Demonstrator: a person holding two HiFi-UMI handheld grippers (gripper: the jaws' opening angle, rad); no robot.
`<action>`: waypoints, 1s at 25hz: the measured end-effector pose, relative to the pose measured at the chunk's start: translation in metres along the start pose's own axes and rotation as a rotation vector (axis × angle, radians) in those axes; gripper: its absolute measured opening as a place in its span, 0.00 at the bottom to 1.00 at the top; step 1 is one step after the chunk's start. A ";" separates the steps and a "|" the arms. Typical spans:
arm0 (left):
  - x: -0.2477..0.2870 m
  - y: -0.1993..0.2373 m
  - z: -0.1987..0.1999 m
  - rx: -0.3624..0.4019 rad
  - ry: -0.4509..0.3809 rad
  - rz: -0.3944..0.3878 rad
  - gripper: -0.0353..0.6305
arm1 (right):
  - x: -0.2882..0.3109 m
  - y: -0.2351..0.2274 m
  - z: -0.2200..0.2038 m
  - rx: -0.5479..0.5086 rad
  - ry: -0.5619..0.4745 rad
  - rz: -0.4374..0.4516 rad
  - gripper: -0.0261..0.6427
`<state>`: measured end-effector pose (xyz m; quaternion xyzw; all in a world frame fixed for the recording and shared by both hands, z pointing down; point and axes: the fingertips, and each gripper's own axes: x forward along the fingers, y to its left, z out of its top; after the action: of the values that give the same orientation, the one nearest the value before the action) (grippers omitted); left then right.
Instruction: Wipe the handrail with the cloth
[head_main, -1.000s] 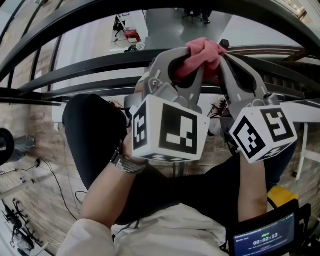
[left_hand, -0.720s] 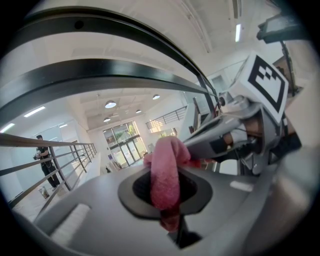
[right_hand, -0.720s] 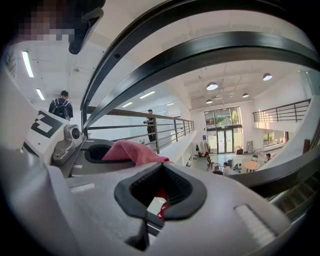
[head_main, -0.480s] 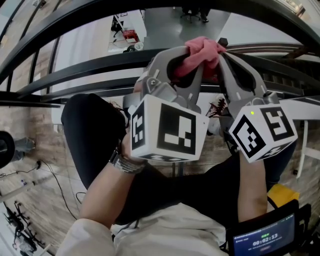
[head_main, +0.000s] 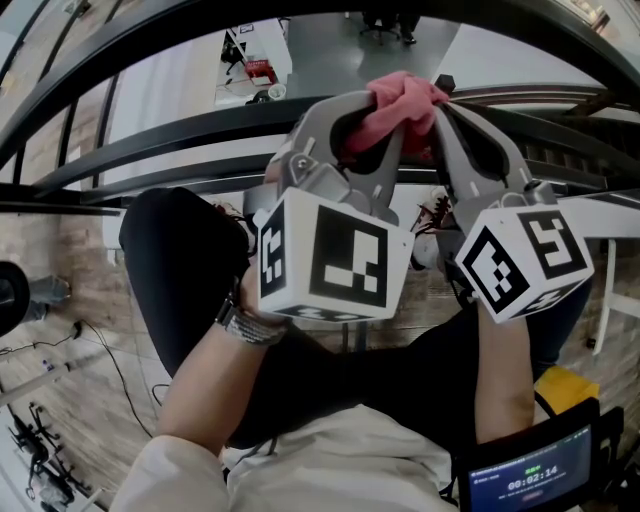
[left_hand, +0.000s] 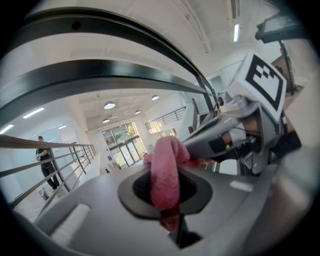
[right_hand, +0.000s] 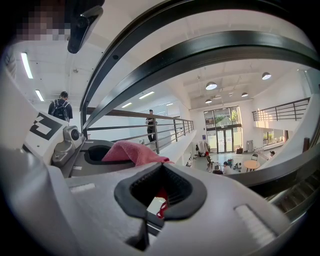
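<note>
Since a wipe needs a firm pad, I have the left hand-held gripper (head_main: 388, 125) clamped on the pink cloth (head_main: 400, 98), which drapes through its jaws. The right hand-held gripper (head_main: 437, 108) is closed too, apparently nipping the cloth's edge. Cloth sits up by the handrail (head_main: 170, 137), contact unclear.

L gripper (head_main: 392, 118) & R gripper (head_main: 438, 100): same build. Grey moulded plastic, curved arched jaws, smooth matte finish. Each jaw pair carries a black ribbed oval pad (left_hand: 202, 192) w/ a hollow centre, and pale ribbed grip strips on the flanks. Round bolt (head_main: 303, 163) at the L pivot. White marker cube (head_main: 335, 258) on L and a smaller-looking one (head_main: 525, 262) on R, both w/ black square codes. Person: cream top (head_main: 330, 455), pale sleeve (head_main: 165, 478), black trousers (head_main: 190, 260), wrist bands (head_main: 245, 325) on L arm.
</note>
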<state>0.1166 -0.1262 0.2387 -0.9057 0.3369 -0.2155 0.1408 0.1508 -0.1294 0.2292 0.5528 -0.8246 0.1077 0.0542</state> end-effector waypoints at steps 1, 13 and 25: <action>0.000 0.000 0.000 0.001 0.000 -0.001 0.10 | 0.000 0.000 0.000 0.000 0.001 -0.001 0.04; -0.001 0.001 -0.002 0.007 0.004 0.000 0.10 | 0.003 0.002 0.000 0.004 0.004 -0.003 0.04; 0.000 0.001 0.000 0.020 0.013 -0.005 0.10 | 0.004 0.001 0.001 0.001 0.007 -0.003 0.04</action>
<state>0.1158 -0.1270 0.2384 -0.9036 0.3335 -0.2249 0.1473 0.1481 -0.1325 0.2286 0.5536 -0.8235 0.1101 0.0572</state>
